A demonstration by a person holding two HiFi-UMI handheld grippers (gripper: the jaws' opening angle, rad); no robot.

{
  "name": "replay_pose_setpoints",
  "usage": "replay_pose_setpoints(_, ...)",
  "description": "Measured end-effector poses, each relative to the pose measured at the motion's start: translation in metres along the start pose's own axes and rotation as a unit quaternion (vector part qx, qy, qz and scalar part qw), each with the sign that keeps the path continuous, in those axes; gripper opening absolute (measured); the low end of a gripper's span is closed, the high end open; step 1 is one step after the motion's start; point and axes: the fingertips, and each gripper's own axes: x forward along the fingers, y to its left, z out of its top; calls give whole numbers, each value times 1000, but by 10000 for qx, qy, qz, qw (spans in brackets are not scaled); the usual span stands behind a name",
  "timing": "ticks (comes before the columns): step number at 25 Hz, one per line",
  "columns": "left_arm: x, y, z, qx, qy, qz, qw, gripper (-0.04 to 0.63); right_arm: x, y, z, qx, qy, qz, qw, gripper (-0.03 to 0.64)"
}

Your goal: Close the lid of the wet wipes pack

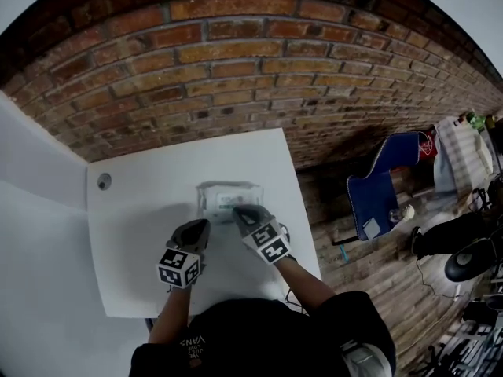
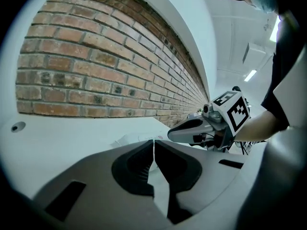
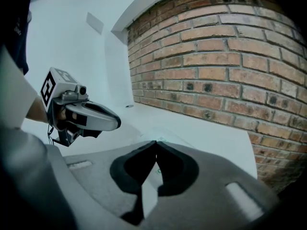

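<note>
The wet wipes pack [image 1: 225, 198] is a flat white packet with a green-printed label, lying on the white table [image 1: 149, 234] near its far edge. Whether its lid is up or down cannot be made out. My right gripper [image 1: 240, 212] is shut, its tips over the pack's near right edge. My left gripper [image 1: 201, 227] is shut and empty, just short of the pack's near left corner. In the left gripper view the shut left gripper [image 2: 153, 142] points at the pack [image 2: 125, 139], with the right gripper [image 2: 192, 128] beside it. In the right gripper view the shut right gripper [image 3: 156, 143] hides most of the pack [image 3: 162, 140].
A brick wall [image 1: 236, 77] runs behind the table. A small round cable port [image 1: 104, 181] sits at the table's far left corner. A blue chair [image 1: 381, 191] stands on the floor to the right, beyond the table's right edge.
</note>
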Motion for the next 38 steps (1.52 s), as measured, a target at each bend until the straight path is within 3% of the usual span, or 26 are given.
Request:
replay_pose_setpoints(21,-49,-17,18,445,-264,-537,9972,9,-40,40,22,224,-336,-701,9967,-2)
replay_pose_setpoints(38,-101,-36,9,775,-415,-915,9919,9,-72,93,27,273,-628,-1163,9908,-2)
